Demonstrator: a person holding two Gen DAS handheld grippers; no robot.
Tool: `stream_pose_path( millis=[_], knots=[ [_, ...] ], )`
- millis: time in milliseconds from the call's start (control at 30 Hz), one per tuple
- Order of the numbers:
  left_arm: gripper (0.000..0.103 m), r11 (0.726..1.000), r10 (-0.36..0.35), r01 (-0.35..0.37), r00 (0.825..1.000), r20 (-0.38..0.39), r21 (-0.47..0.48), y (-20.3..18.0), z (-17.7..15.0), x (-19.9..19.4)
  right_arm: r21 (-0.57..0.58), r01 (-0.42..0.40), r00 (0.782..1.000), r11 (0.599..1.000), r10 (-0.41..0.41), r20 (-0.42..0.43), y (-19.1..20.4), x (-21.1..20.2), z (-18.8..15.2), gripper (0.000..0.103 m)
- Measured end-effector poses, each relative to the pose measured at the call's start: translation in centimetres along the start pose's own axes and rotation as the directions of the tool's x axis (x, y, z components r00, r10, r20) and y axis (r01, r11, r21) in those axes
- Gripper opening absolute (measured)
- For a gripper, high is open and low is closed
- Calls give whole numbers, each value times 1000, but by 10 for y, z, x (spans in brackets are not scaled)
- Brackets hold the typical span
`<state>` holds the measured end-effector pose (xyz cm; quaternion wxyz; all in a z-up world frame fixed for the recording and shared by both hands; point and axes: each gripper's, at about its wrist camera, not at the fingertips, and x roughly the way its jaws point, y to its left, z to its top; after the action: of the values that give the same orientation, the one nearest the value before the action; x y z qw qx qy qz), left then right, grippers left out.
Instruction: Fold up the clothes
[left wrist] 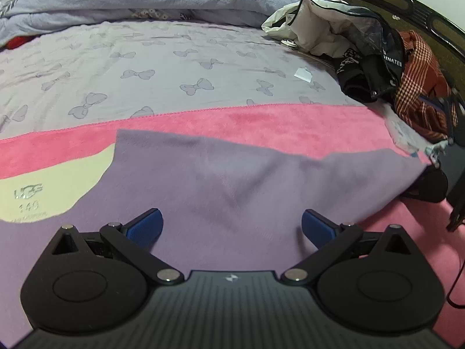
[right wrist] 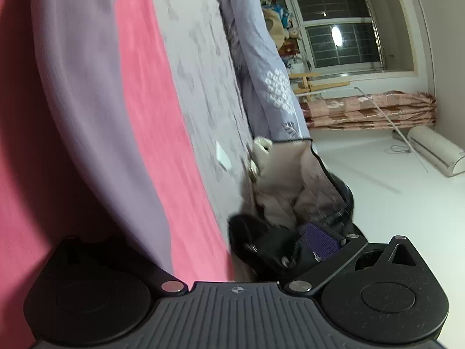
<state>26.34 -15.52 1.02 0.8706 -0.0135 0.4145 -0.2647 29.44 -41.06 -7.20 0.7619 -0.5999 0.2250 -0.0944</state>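
Near the bed's front edge, the purple shirt (left wrist: 221, 180) lies on a pink towel (left wrist: 261, 122). Left gripper (left wrist: 231, 226) hovers, jaws apart; right gripper's (right wrist: 290, 250) jaws unclear. Next: grasp an edge.

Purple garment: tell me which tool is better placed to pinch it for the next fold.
Left. The left tool is open, level, directly over the purple garment on the pink towel. The right tool is rolled sideways at the garment's edge, pointing toward the clothes pile.
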Motion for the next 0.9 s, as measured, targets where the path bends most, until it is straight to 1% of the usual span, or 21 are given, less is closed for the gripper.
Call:
stream_pose_path(
  millis=[67, 133, 167, 233, 367, 433, 500, 533, 667, 700, 733, 800, 833, 900],
  knots=[
    [102, 1000, -20, 20, 1000, 21, -2, -5, 11, 4, -13, 19, 1000, 1000, -19, -15, -1, 0, -17, 103],
    [102, 999, -37, 36, 999, 30, 32, -15, 22, 12, -14, 41, 999, 999, -41, -35, -4, -2, -33, 103],
    [102, 997, -49, 47, 999, 23, 66, -24, 26, 19, -10, 50, 998, 999, -51, -47, -7, -5, -40, 103],
    [102, 988, -76, 76, 997, -4, 138, -43, 31, 33, -1, 70, 995, 998, -70, -72, -11, -10, -55, 103],
    [102, 947, -133, 155, 987, -95, 281, -88, 22, 61, 21, 109, 986, 994, -106, -132, -28, -13, -72, 103],
    [102, 932, -125, 160, 984, -128, 324, -108, 12, 73, 29, 119, 978, 992, -112, -178, -33, -9, -83, 103],
    [102, 917, -82, 122, 989, -121, 380, -126, 6, 78, 35, 124, 966, 992, -113, -234, -34, -6, -99, 103],
    [102, 907, -64, 108, 991, -122, 407, -133, 4, 80, 36, 122, 959, 992, -109, -263, -35, -12, -109, 103],
    [102, 890, -116, 175, 980, -164, 420, -135, 8, 72, 59, 113, 922, 992, -83, -378, -39, -33, -142, 103],
    [102, 896, -139, 191, 978, -156, 400, -128, 11, 64, 74, 114, 911, 991, -74, -406, -42, -40, -149, 103],
    [102, 908, -151, 191, 979, -134, 374, -120, 17, 56, 99, 122, 901, 988, -68, -429, -47, -42, -153, 103],
    [102, 943, -123, 139, 990, -71, 303, -99, 28, 42, 149, 147, 883, 978, -61, -466, -58, -45, -159, 103],
    [102, 957, -106, 113, 994, -40, 266, -88, 33, 35, 194, 157, 883, 968, -49, -467, -65, -49, -156, 103],
    [102, 963, -41, 46, 999, -22, 267, -75, 42, 40, 286, 176, 885, 942, -24, -465, -79, -58, -149, 103]
  ],
)
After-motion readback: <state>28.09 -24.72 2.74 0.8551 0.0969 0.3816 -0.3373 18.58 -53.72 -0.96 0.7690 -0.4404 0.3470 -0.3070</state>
